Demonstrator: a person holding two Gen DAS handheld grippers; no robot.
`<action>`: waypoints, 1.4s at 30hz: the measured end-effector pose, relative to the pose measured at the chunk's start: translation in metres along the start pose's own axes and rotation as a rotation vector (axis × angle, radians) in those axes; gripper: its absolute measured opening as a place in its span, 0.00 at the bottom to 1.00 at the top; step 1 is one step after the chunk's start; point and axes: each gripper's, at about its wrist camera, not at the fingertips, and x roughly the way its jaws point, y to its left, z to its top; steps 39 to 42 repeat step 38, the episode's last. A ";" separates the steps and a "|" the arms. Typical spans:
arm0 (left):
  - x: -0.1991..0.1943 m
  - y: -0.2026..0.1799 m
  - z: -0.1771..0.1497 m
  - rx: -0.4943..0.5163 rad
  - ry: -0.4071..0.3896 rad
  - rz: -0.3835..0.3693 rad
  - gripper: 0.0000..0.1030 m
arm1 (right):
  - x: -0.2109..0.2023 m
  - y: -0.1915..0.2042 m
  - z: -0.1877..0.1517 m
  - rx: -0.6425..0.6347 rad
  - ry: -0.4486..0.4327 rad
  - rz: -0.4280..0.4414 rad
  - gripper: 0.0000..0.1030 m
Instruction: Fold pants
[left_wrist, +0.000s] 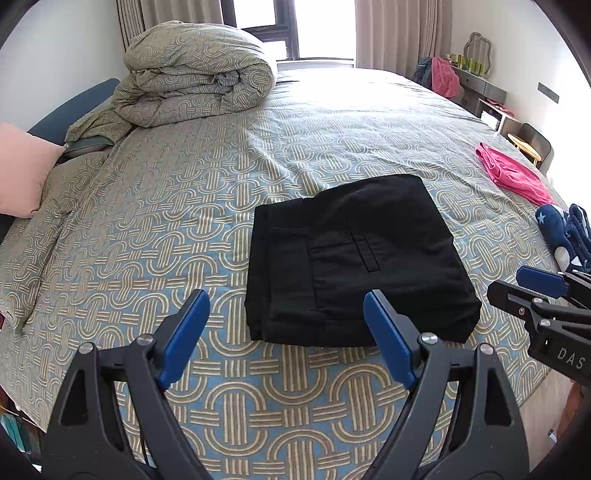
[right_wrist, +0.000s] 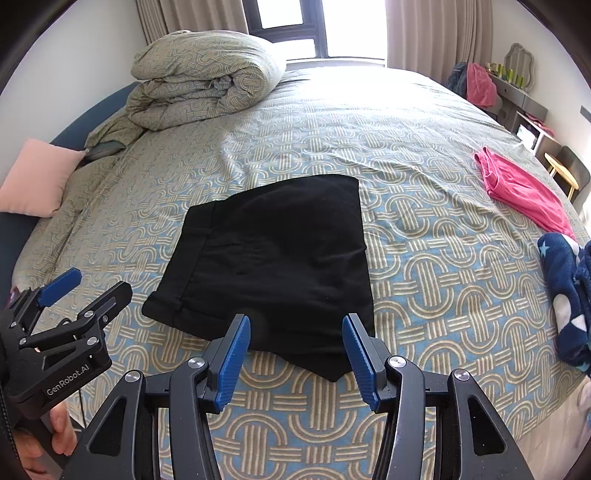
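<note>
Looking at the black pants (left_wrist: 354, 258), they're already down to a compact rectangle lying flat on the bed (left_wrist: 221, 229), near the front edge, waistband side to the left with a back pocket facing up. My guess is they'll handle like any woven trousers: soft, floppy, light, not slippery and nothing fragile, but the stacked layers will want to slide apart if you grab only the top one. I'd pinch through the whole thickness at the near corners or along the thick folded edge, one gripper per corner.

Left gripper (left_wrist: 284, 332) is spread wide and empty, hovering just short of the near edge. Right gripper (right_wrist: 295, 354) sits at a middling gap, also empty, its jaws hanging over the near right corner without pinching it as far as I can tell.

No containers anywhere, so nothing to report there. Just a pink garment (right_wrist: 517, 192) and a navy star-print piece (right_wrist: 565, 295) off to the right.
</note>
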 end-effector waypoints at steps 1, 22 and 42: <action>0.000 0.000 0.000 0.001 0.000 0.000 0.83 | 0.000 0.000 0.000 -0.001 -0.002 0.000 0.52; -0.002 -0.005 0.000 0.014 -0.009 -0.005 0.83 | -0.002 -0.002 -0.001 0.014 -0.008 0.001 0.52; 0.000 -0.006 0.001 0.017 0.002 -0.002 0.83 | -0.003 -0.001 -0.001 0.014 -0.008 0.001 0.52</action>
